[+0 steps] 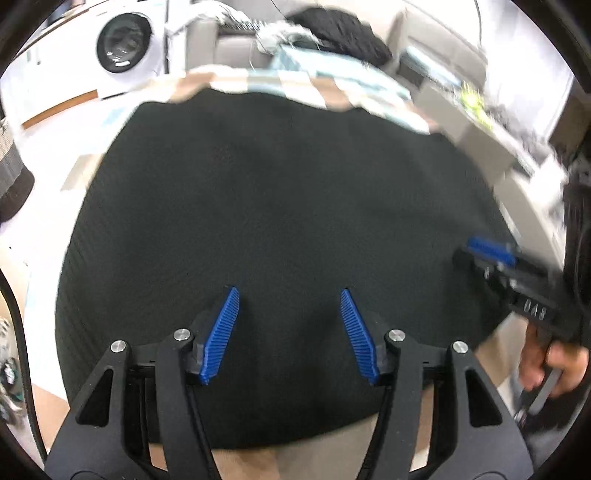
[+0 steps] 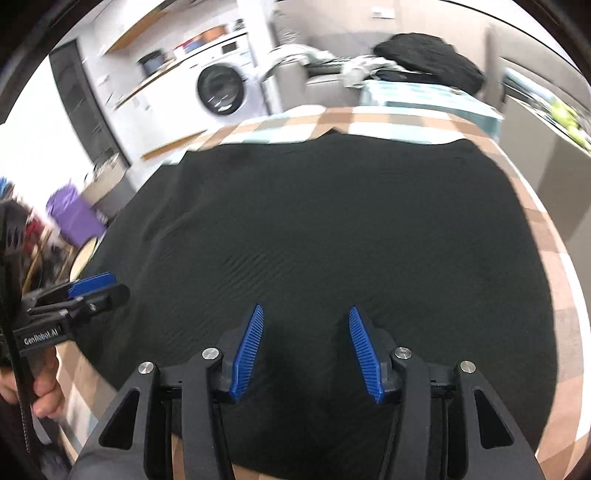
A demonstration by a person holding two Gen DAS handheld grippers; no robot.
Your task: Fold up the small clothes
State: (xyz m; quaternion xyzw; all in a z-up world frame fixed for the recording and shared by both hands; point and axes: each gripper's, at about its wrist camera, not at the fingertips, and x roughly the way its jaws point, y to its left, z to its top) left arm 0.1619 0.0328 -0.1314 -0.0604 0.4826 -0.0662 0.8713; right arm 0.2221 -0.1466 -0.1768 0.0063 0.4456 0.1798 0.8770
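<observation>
A black ribbed garment (image 1: 277, 192) (image 2: 332, 221) lies spread flat over a checked tablecloth (image 1: 258, 83) (image 2: 369, 125). My left gripper (image 1: 289, 291) hovers over the garment's near half, open, with nothing between its blue pads. My right gripper (image 2: 306, 308) is also open above the cloth's near part, with only fabric below it. In the left wrist view the right gripper (image 1: 487, 251) shows at the garment's right edge. In the right wrist view the left gripper (image 2: 96, 282) shows at its left edge. Both views are blurred.
A pile of dark clothes (image 1: 340, 33) (image 2: 428, 59) sits at the far end of the table. A white washing machine (image 1: 123, 42) (image 2: 221, 88) stands behind on the left. A purple object (image 2: 72, 214) is off the table's left side. A hand (image 1: 546, 369) holds the right gripper's handle.
</observation>
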